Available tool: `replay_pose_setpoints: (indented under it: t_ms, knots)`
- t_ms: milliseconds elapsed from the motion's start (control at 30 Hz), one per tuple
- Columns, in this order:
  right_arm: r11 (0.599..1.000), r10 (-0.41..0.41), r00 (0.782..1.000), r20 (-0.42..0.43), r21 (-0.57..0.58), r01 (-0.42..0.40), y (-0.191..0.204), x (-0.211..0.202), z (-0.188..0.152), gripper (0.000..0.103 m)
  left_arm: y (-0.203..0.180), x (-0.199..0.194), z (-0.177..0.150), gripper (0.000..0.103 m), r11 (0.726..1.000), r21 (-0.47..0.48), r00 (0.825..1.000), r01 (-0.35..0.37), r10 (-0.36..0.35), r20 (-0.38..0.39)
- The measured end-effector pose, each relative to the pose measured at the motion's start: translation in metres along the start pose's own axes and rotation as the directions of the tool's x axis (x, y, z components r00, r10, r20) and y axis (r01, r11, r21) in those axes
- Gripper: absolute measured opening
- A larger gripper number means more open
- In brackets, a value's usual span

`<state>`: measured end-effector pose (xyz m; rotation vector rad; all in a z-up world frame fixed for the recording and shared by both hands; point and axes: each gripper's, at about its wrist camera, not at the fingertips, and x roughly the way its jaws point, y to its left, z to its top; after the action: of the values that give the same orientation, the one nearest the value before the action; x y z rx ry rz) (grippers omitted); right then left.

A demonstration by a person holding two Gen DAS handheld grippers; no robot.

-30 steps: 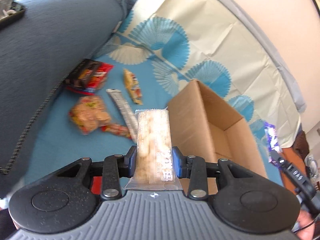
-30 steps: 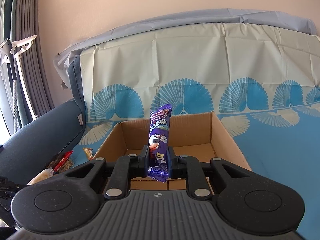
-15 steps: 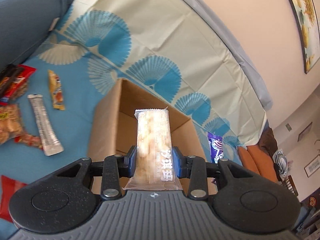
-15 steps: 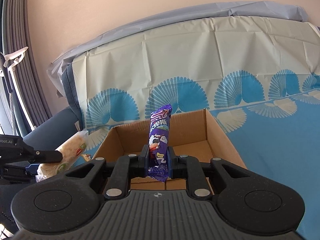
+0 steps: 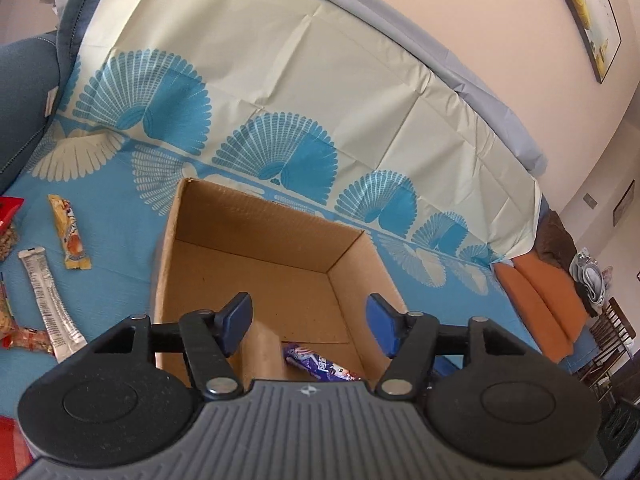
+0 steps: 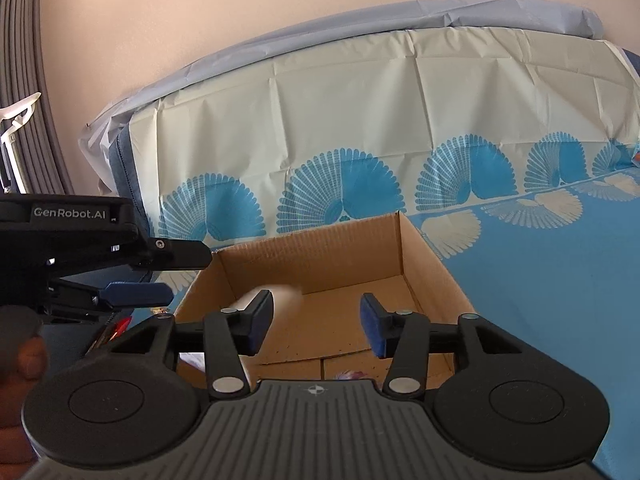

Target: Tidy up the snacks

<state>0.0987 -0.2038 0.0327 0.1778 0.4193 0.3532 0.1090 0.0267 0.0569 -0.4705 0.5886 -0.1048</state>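
Observation:
An open cardboard box (image 5: 200, 216) stands on the blue patterned cloth; it also shows in the right wrist view (image 6: 424, 240). My left gripper (image 5: 310, 326) is open and empty above the box's near side. Below it a blurred pale snack pack (image 5: 262, 354) is falling, beside a purple snack bar (image 5: 320, 366) on the box floor. My right gripper (image 6: 314, 326) is open and empty over the box's near edge. A blurred pale pack (image 6: 286, 296) drops inside the box, and a bit of the purple bar (image 6: 352, 375) shows below. The left gripper's fingers (image 6: 136, 294) reach in from the left.
Loose snacks lie on the cloth left of the box: an orange bar (image 5: 70, 232), a silver stick pack (image 5: 50, 300), and red and clear packets (image 5: 8, 216) at the frame edge. A grey sofa arm (image 5: 24, 92) rises at far left. The cream cloth drapes the backrest (image 6: 360, 100).
Both grippers have opened and let go of their snacks. The purple bar now lies in the box and the pale pack is dropping in. Both grippers moved closer over the box.

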Motion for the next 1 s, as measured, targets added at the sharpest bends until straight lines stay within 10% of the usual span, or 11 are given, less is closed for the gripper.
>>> replay_pose_setpoints:
  t_ms: [500,667,833,1000]
  knots:
    - [0.99,-0.007,1.0,0.021,-0.144,0.01,0.049,-0.011,-0.011,0.061,0.13,-0.104,-0.035,0.066,0.943,0.116,0.94,-0.312,0.289,0.179]
    - [0.98,0.037,0.999,0.032,-0.194,-0.03,0.082,-0.019,-0.017,0.061,0.193,-0.113,-0.073,0.025,0.913,0.142,0.923,-0.382,0.369,0.11]
    - [0.96,0.126,0.992,0.024,-0.254,-0.116,0.123,-0.025,-0.027,0.06,0.236,-0.127,-0.067,0.015,0.943,-0.078,0.945,-0.323,0.326,0.026]
    - [0.918,0.226,0.973,-0.053,-0.323,-0.231,0.17,-0.022,-0.045,0.044,0.24,-0.138,-0.067,0.017,0.951,-0.1,0.954,-0.291,0.296,0.039]
